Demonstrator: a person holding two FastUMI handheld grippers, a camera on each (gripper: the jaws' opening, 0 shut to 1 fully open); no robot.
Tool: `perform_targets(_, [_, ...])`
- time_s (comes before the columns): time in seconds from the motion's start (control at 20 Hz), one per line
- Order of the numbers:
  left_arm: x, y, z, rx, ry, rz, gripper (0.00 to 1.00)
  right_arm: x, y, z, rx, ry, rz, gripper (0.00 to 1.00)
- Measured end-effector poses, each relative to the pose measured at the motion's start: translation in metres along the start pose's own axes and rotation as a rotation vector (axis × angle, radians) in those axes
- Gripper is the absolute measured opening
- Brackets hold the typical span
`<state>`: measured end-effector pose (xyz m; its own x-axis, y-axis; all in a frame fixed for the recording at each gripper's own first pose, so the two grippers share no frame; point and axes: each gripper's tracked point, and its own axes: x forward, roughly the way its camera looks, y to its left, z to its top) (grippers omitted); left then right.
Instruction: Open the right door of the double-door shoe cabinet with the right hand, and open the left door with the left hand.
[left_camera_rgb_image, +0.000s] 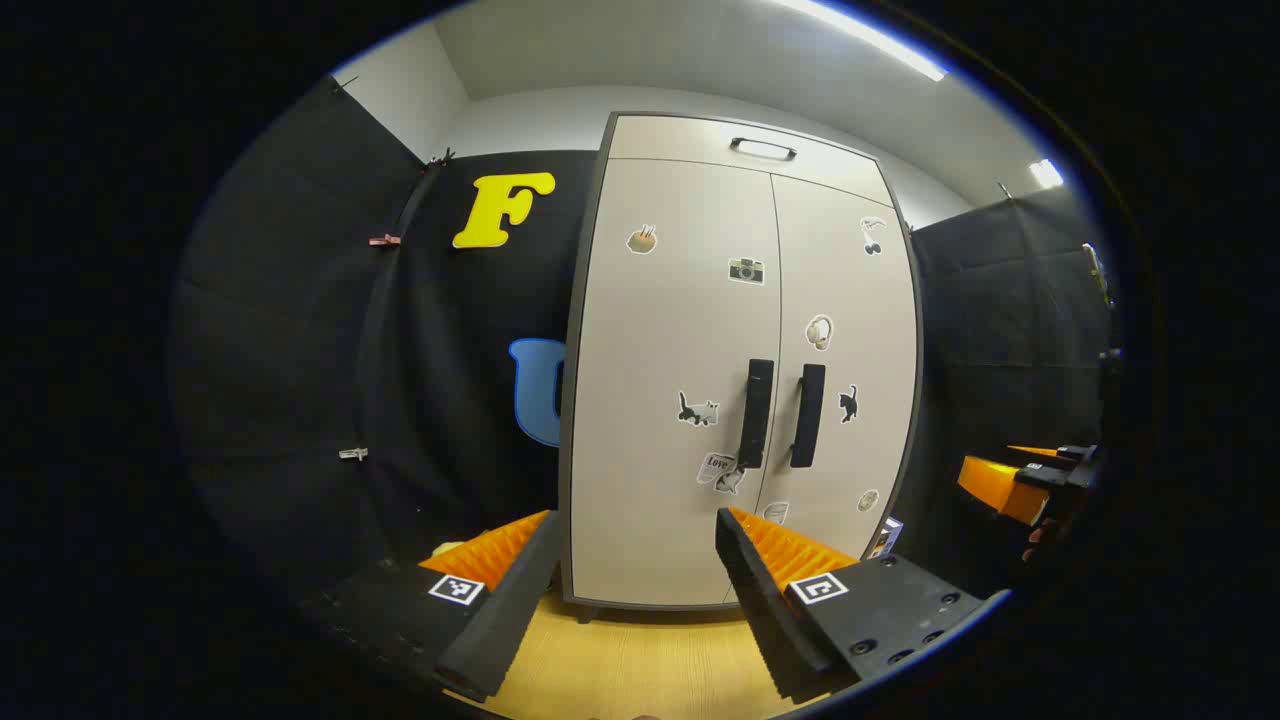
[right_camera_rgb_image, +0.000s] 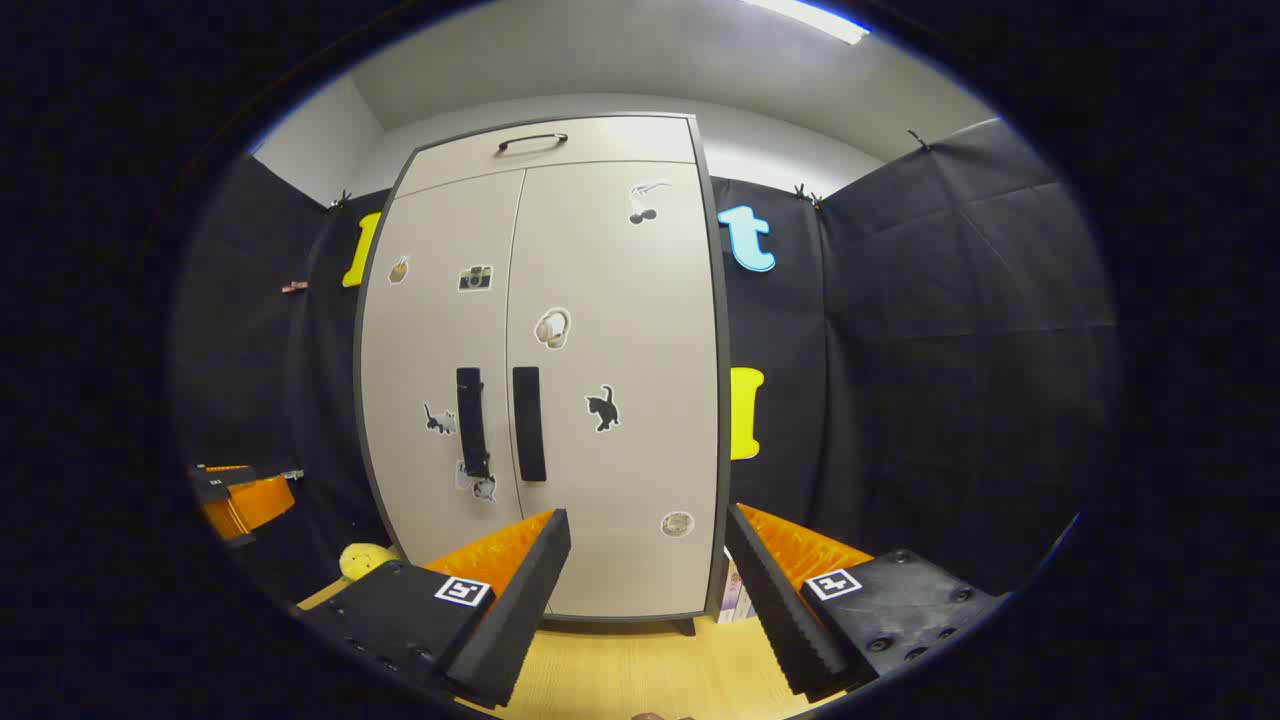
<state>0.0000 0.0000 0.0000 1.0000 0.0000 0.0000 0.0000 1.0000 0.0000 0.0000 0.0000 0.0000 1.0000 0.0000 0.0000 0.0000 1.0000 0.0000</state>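
Trouble, if it comes, will come from those two dark handles sitting so close together at the middle seam of the shoe cabinet (right_camera_rgb_image: 540, 380). The cabinet stands upright on the wooden floor (right_camera_rgb_image: 640, 660) against the black cloth wall, both doors shut flush, the right door (right_camera_rgb_image: 620, 350) and left door (right_camera_rgb_image: 440, 340) meeting at a thin line. The right handle (right_camera_rgb_image: 529, 423) and left handle (right_camera_rgb_image: 470, 421) hang just beside each other on either side of that seam, roughly halfway up. The right gripper (right_camera_rgb_image: 648, 590) is held low and back from the cabinet, its fingers spread wide with nothing between them; the left gripper (left_camera_rgb_image: 632, 590) is likewise clear of the doors, fingers spread and empty, facing the left door (left_camera_rgb_image: 670, 380) with the left handle (left_camera_rgb_image: 756, 414) up and to its right. From the left gripper view the other gripper can be glimpsed off at the right edge, near the cabinet's side. As I judge it, neither door has been started. The likeliest slip is a finger straddling the wrong handle, or catching both at once, since the gap between them looks narrow. Coming in too low would also land the fingers on bare door panel or on the stickers (right_camera_rgb_image: 603, 408). And if both grippers reach the seam together, they could knock into each other, so taking the right door first seems the safer order.
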Motion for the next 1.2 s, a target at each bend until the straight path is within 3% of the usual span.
perform_targets(0.2, [0.005, -0.013, -0.006, -0.006, 0.027, -0.06, 0.95, 0.0, 0.002, 0.0, 0.02, 0.004, -0.005, 0.99])
perform_targets(0.9, [0.008, -0.013, -0.018, 0.029, 0.045, -0.07, 0.95, 0.004, 0.007, -0.005, 0.001, 0.028, -0.009, 0.99])
perform_targets(1.2, [0.01, -0.005, -0.024, 0.03, 0.062, -0.064, 0.95, 0.025, 0.031, 0.01, 0.01, 0.021, 0.009, 0.98])
